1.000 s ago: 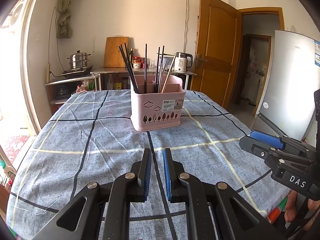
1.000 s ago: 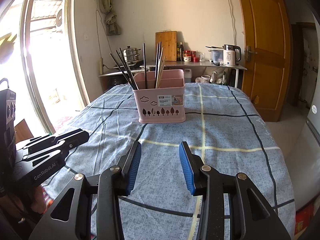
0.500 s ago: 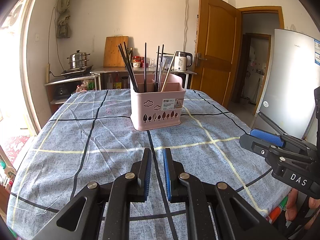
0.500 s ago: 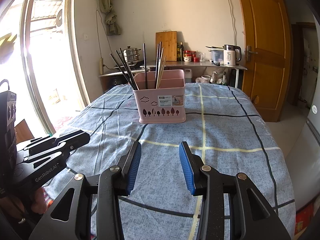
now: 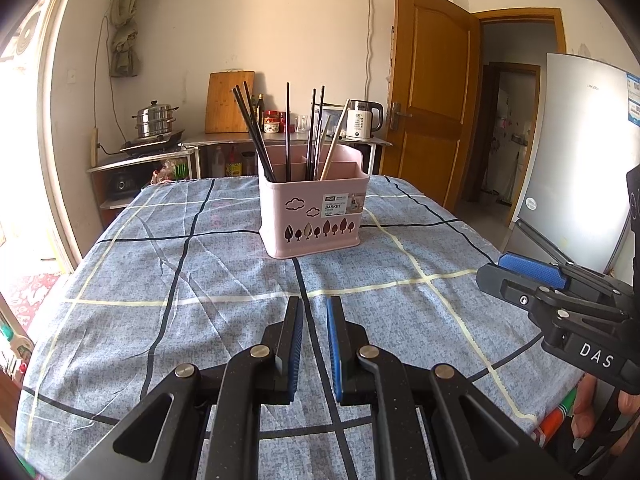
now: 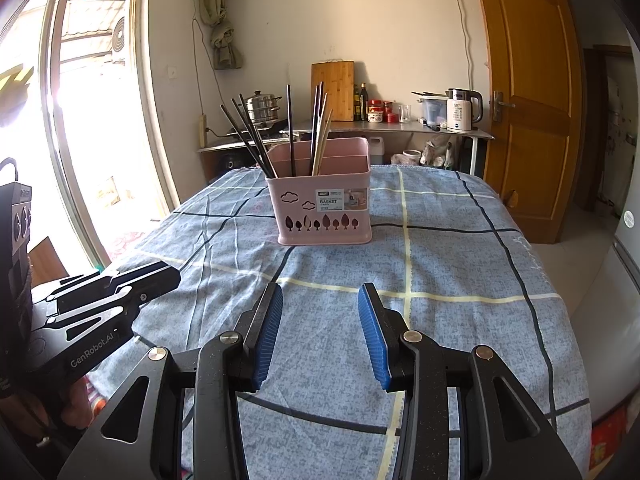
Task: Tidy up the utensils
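Nothing has moved in a clear way since the earlier frames; both grippers and the basket keep the same places.

From the left wrist view, the left gripper (image 5: 313,312) is held low above the blue checked tablecloth (image 5: 160,280) and points level toward 12 o'clock. Its two blue-padded fingers (image 5: 295,344) stand nearly together, with only a narrow gap between them, and nothing is held there. The pink utensil basket (image 5: 314,210) stands upright on the cloth at 12 o'clock, well apart from the fingertips. Dark chopsticks (image 5: 254,136) lean toward 11 o'clock in its left part, and lighter wooden chopsticks (image 5: 334,140) lean toward 1 o'clock. The right gripper (image 5: 524,276) comes in from 3 o'clock, above the table edge, pointing toward 10 o'clock.

From the right wrist view, the right gripper (image 6: 320,300) also hovers low over the cloth (image 6: 460,264), pointing to 12 o'clock. Its fingers (image 6: 267,332) are spread wide and hold nothing. The basket (image 6: 322,204) is at 12 o'clock, well apart. The left gripper (image 6: 152,276) enters from 9 o'clock, beside the table edge; from this side I cannot tell its gap. A kettle (image 6: 462,110) stands on the counter behind.
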